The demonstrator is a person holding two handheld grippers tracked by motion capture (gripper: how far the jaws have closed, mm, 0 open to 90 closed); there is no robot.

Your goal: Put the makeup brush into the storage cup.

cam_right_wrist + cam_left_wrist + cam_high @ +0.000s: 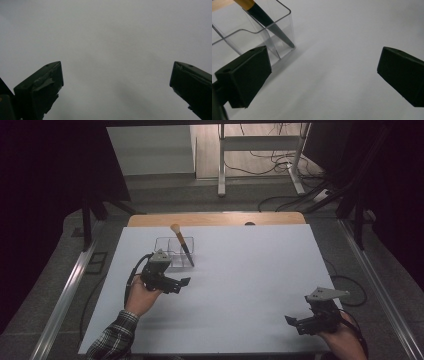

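A makeup brush [181, 244] stands tilted in a clear plastic organizer [165, 244] on the far left part of the white table [240, 285]. Its pale bristle head points up and toward the far side, a tan band sits below the bristles, and the dark tapering handle slants down to the near right corner of the right compartment. In the left gripper view the handle [272, 27] runs down behind the clear wall, its tip resting at the bottom corner of the organizer [284, 15], and thin dividers split the box into compartments.

The left gripper [181, 284] sits just near of the organizer, a little to its left, held in the person's left hand [139, 296] with a plaid sleeve [112, 342] behind it. Its jaws stand wide apart and hold nothing; in its own view only bare table lies between them, with the organizer just beyond the left jaw. Whether that jaw touches the box cannot be told.

The right gripper [295, 322] rests well apart from the brush, at the near right edge of the table, held in the right hand [345, 335]. Its jaws are also spread and empty, pointing left over bare white surface.

Beyond the table's wooden far edge [215, 219], cables and a metal stand [260, 155] sit on the floor.
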